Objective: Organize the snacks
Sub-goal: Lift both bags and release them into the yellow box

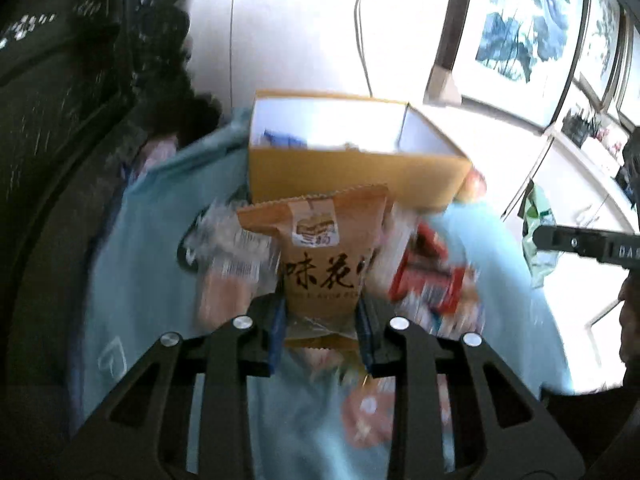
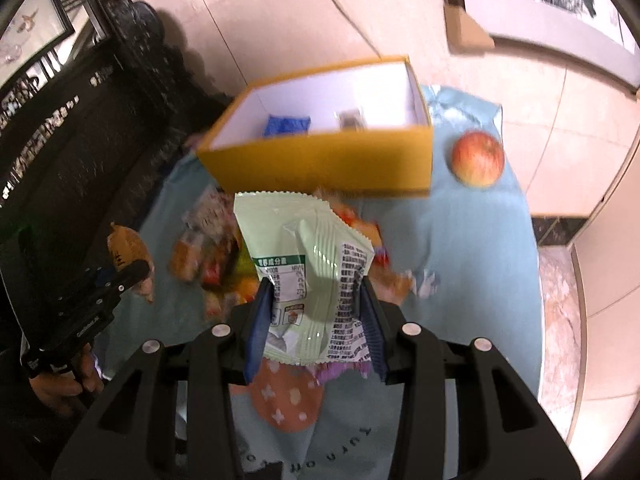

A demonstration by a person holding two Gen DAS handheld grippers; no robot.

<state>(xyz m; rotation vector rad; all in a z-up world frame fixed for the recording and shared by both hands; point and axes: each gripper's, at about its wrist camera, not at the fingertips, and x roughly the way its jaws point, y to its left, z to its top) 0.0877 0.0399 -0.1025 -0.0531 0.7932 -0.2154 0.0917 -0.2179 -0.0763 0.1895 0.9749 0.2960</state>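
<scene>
My left gripper [image 1: 320, 316] is shut on a brown snack packet [image 1: 324, 256] with black Chinese lettering, held above the table just short of the yellow cardboard box [image 1: 352, 176]. My right gripper [image 2: 316, 300] is shut on a pale green snack packet [image 2: 308, 264], held in front of the same yellow box [image 2: 320, 164]. The box is open, white inside, with a blue packet [image 2: 286, 124] and a small dark item [image 2: 352, 120] in it. Several loose snack packets [image 2: 208, 248] lie on the light blue cloth [image 2: 460, 248] under both grippers.
A red apple [image 2: 478, 159] sits on the cloth right of the box. A round pink packet [image 2: 288, 400] lies near my right gripper's base. A dark carved bench [image 2: 80, 120] stands to the left. Framed pictures [image 1: 520, 20] lean on the wall behind.
</scene>
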